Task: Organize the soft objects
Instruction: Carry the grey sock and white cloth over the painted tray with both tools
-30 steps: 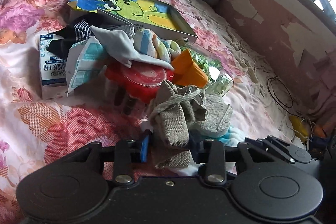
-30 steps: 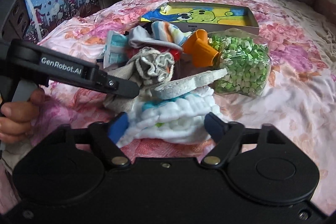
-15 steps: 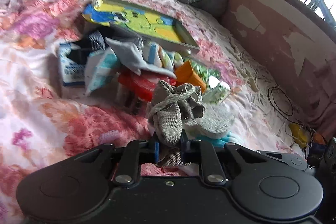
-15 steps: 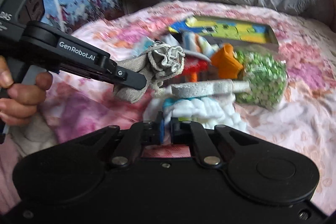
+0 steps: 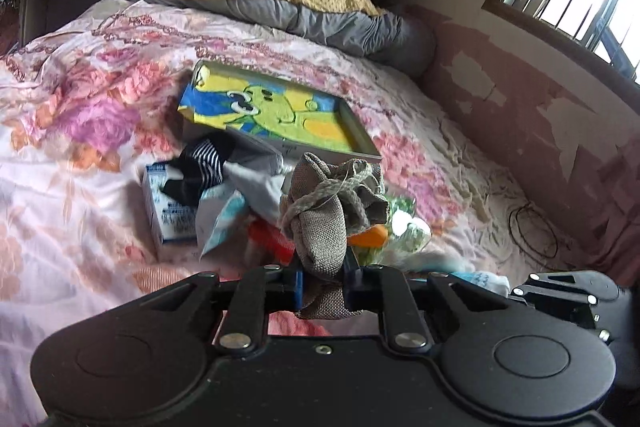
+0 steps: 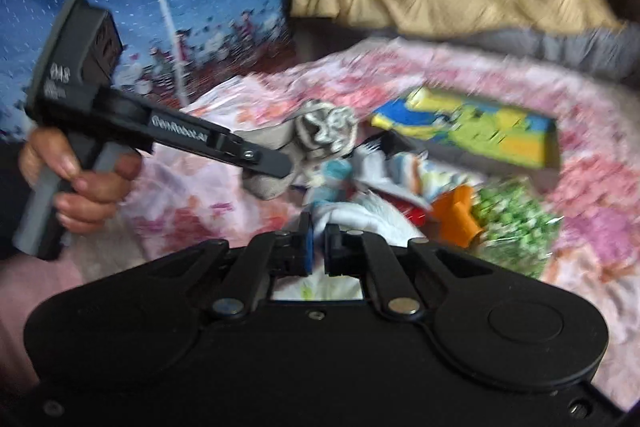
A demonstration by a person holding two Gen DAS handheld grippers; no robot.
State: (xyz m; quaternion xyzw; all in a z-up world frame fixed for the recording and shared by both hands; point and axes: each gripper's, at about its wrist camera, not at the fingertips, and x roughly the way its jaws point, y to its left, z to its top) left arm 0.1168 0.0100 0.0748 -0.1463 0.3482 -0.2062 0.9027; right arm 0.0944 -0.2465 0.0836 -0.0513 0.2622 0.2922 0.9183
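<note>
My left gripper [image 5: 323, 281] is shut on a grey burlap drawstring pouch [image 5: 326, 211] and holds it up above the bed; the pouch [image 6: 320, 135] and the left gripper [image 6: 276, 167] also show in the right wrist view. My right gripper [image 6: 319, 247] is shut on a white fluffy cloth [image 6: 360, 215], lifted off the pile; its edge shows in the left wrist view [image 5: 476, 277]. Below lies a heap of soft things: a striped black sock [image 5: 204, 163], a pale grey cloth [image 5: 256, 191] and a colourful striped cloth [image 6: 436, 179].
A shallow box with a green cartoon picture [image 5: 272, 111] lies behind the heap on the floral bedsheet [image 5: 80, 155]. A milk carton [image 5: 168, 211], an orange object [image 6: 456, 215], a red item [image 5: 272, 239] and a bag of green pieces [image 6: 516, 223] sit in the heap. A wall rises at right.
Both grippers have risen and tilted up from the bed. The left has carried the pouch higher; the right, open around the white cloth a second ago, has closed on it and lifted it.
</note>
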